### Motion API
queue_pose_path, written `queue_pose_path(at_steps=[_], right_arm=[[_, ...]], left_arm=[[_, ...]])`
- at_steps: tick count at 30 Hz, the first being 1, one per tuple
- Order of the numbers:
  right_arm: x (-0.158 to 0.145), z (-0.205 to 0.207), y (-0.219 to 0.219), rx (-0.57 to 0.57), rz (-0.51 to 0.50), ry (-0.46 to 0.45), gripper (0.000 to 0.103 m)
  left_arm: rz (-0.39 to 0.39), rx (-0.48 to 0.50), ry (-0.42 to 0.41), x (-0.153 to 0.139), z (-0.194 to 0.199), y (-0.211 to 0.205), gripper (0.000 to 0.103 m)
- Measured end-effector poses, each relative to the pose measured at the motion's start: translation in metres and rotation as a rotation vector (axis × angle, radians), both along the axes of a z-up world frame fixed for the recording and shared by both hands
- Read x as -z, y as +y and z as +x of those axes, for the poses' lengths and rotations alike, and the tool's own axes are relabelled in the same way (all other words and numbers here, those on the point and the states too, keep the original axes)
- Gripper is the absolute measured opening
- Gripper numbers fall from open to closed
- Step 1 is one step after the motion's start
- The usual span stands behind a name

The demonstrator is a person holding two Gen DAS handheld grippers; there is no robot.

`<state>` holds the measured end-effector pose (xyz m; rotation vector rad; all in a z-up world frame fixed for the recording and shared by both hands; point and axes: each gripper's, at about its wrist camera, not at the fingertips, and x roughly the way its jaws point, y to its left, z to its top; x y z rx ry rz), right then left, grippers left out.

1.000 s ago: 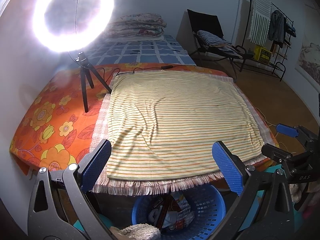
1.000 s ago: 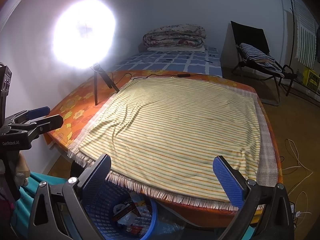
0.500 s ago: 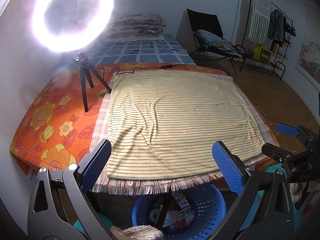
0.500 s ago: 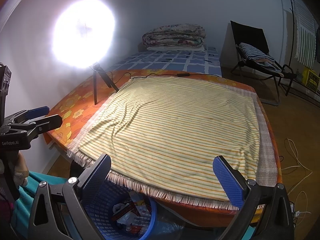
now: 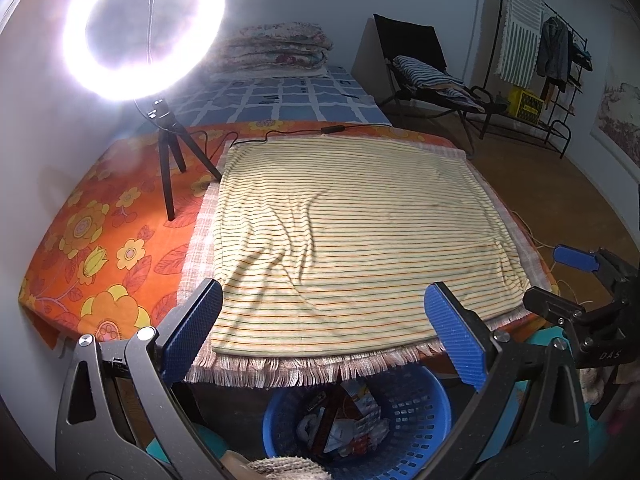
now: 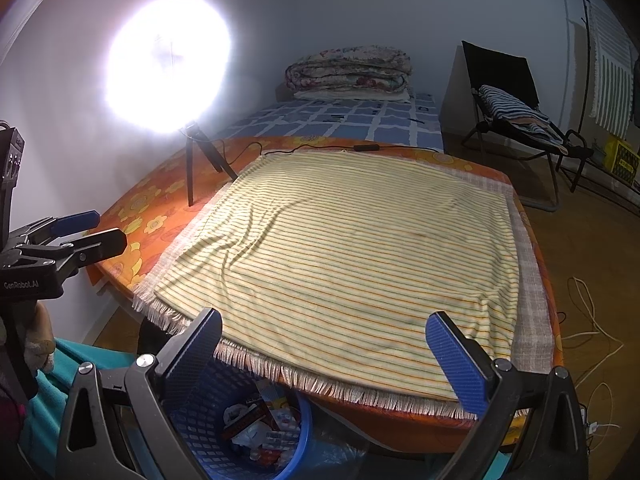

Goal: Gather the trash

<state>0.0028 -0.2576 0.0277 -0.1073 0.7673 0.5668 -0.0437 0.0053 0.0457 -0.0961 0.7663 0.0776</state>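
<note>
A blue plastic basket (image 5: 416, 408) stands on the floor below the near edge of the bed and holds crumpled wrappers and packets (image 5: 340, 424). It also shows in the right wrist view (image 6: 208, 424) with the trash (image 6: 260, 428) inside. My left gripper (image 5: 320, 336) is open and empty, above the basket. My right gripper (image 6: 324, 360) is open and empty, over the bed's near edge. Each gripper shows in the other's view, the right one (image 5: 568, 280) and the left one (image 6: 84, 232).
A yellow striped cloth (image 5: 352, 232) lies over a fringed blanket on an orange floral bedsheet (image 5: 100, 240). A lit ring light on a tripod (image 5: 168, 152) stands at the left. Folded quilts (image 5: 276, 46), a black chair (image 5: 420, 68) and a clothes rack (image 5: 552, 52) stand behind.
</note>
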Motion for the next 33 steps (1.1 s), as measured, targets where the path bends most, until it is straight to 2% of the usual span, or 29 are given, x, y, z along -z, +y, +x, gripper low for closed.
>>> queue_pose_path(at_steps=[16, 21, 29, 33], right_arm=[[0.003, -0.001, -0.006, 0.0, -0.007, -0.001, 0.103], [0.002, -0.001, -0.005, 0.0, -0.007, 0.0, 0.103], [0.003, 0.0, -0.012, 0.002, -0.012, 0.001, 0.103], [0.004, 0.0, -0.018, -0.002, -0.031, -0.007, 0.103]], left_arm=[[-0.011, -0.017, 0.021, 0.002, 0.001, 0.001, 0.102], [0.049, -0.043, -0.005, -0.001, -0.002, -0.002, 0.102], [-0.013, -0.057, 0.012, -0.001, -0.001, 0.005, 0.102], [0.015, -0.057, 0.007, -0.001, -0.001, 0.002, 0.102]])
